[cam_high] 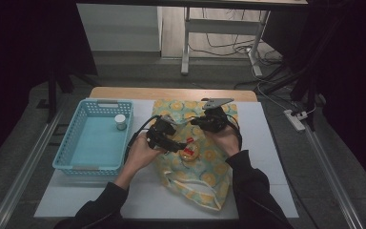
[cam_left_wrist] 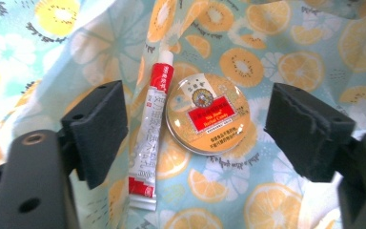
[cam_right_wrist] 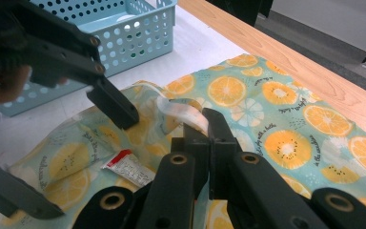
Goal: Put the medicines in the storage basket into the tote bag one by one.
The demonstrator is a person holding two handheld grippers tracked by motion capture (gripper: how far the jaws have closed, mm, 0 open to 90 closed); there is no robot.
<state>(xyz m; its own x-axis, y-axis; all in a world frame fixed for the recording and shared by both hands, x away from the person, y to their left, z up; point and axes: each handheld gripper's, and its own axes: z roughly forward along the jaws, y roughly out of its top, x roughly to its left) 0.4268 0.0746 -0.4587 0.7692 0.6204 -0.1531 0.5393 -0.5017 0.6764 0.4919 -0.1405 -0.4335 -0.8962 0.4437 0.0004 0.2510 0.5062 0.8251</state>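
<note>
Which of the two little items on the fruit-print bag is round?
The orange tin, a flat round disc with a red label. The tube beside it is long, narrow, red and white.

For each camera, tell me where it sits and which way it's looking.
High view: above the person's side, facing forward and down on the table; both forearms, left claw and right claw show.
Left gripper view: on the left claw, looking down between open jaws at the tube and round tin.
Right gripper view: on the right claw, shut on the bag handle; the basket lies beyond.
Shared: the fruit-print bag.
</note>
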